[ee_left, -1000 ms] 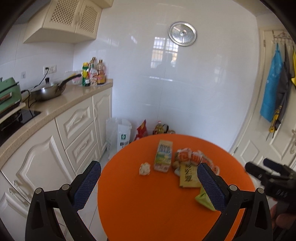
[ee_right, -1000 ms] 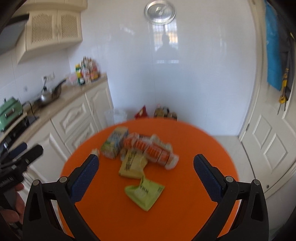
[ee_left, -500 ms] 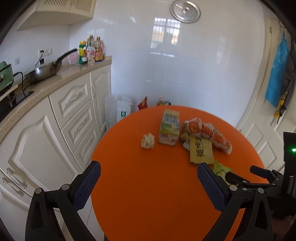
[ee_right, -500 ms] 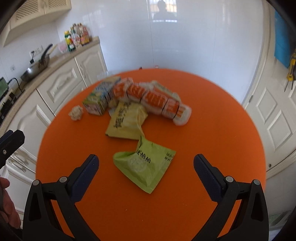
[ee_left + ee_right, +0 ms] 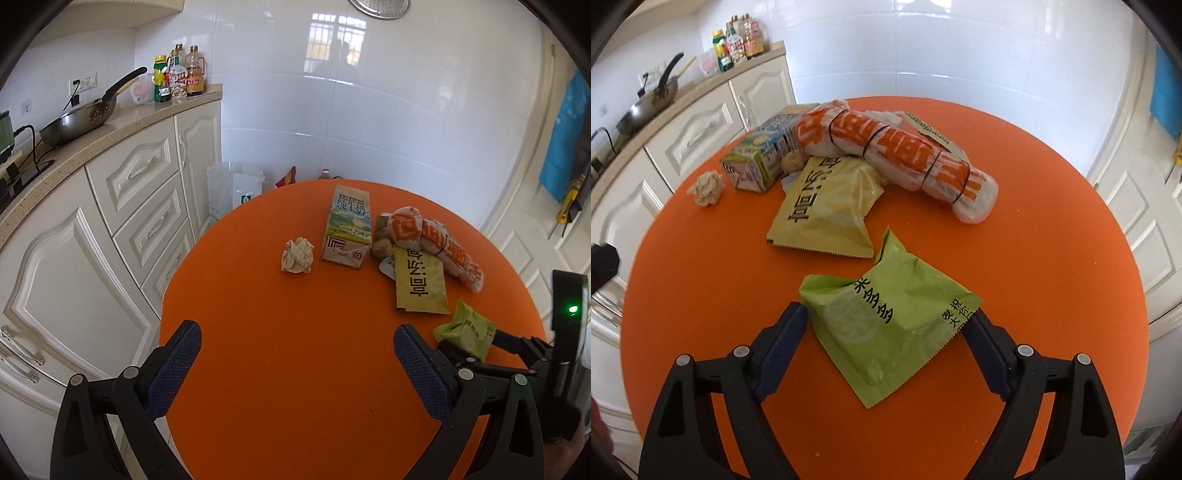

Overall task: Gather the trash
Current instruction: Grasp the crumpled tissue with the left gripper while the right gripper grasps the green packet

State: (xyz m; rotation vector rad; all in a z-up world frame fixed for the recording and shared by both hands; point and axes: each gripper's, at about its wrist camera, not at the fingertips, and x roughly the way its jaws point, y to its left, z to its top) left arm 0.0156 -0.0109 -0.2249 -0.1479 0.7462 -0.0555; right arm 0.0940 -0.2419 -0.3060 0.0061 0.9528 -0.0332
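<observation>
Nothing looks collected yet: carton (image 5: pixel 759 157), paper ball (image 5: pixel 707 187) and wrappers lie on the worktop (image 5: pixel 1052 258). Right gripper (image 5: pixel 886 317), jaws open, straddles the green packet (image 5: pixel 886 317) at lower centre; left gripper (image 5: pixel 295 373) hangs open.

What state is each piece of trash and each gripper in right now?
Green wrapper: crumpled, flat on table, between right gripper's open fingers.
Yellow packet: lying flat.
Milk carton: on its side.
Paper ball: crumpled, alone.
Orange-white bundle: tied with bands.
Left gripper: open, empty.
</observation>
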